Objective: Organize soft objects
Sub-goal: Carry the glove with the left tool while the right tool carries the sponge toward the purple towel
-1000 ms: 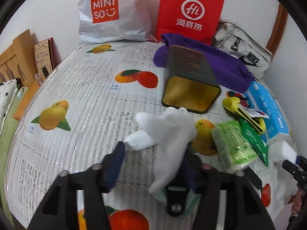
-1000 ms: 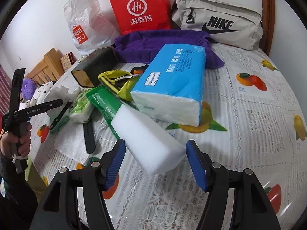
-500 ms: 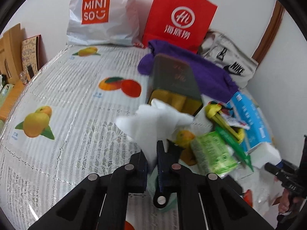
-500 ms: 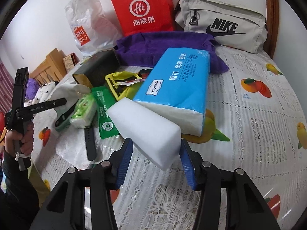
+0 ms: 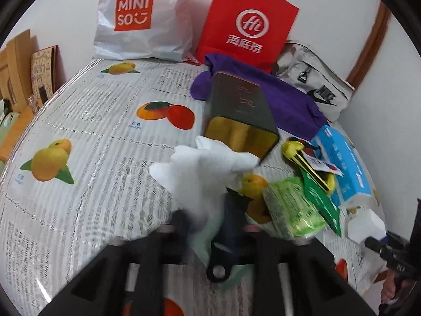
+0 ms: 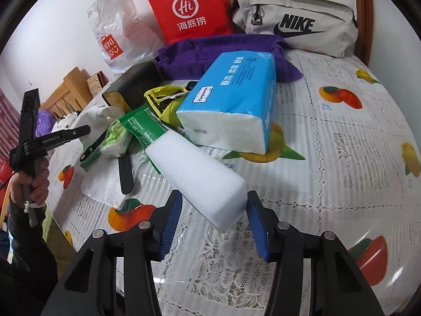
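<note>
Through your left wrist camera, your left gripper (image 5: pixel 208 226) is blurred, with its two dark fingers (image 5: pixel 232 221) pinching one crumpled white cloth (image 5: pixel 202 176), which stands up above the fruit-printed lace tablecloth on the table (image 5: pixel 86 142). Just behind the cloth lies one dark green rectangular tin with a gold end (image 5: pixel 240 115), tipped on its side. To the right you have one green plastic pack of wipes (image 5: pixel 292 210), one blue pack of tissues (image 5: pixel 342 163) and one white foam block (image 5: pixel 365 225). At the back stand one white plastic MINISO bag (image 5: pixel 142 18) and one red paper bag (image 5: pixel 247 23), with one purple towel (image 5: pixel 284 102) and one grey Nike bag (image 5: pixel 315 84) beside them.

Through your right wrist camera, your right gripper (image 6: pixel 213 218) has its two blue-padded fingers (image 6: pixel 172 218) pressed onto the near end of the white foam block (image 6: pixel 197 173), which tilts up off the table (image 6: pixel 342 158). The block's far end reaches the blue pack of tissues (image 6: pixel 234 100). One black watch strap (image 6: pixel 125 171) lies to the left, near the green wipes (image 6: pixel 115 139). Your left gripper (image 6: pixel 58 139) shows at the left edge, beside the white cloth (image 6: pixel 92 115)
</note>
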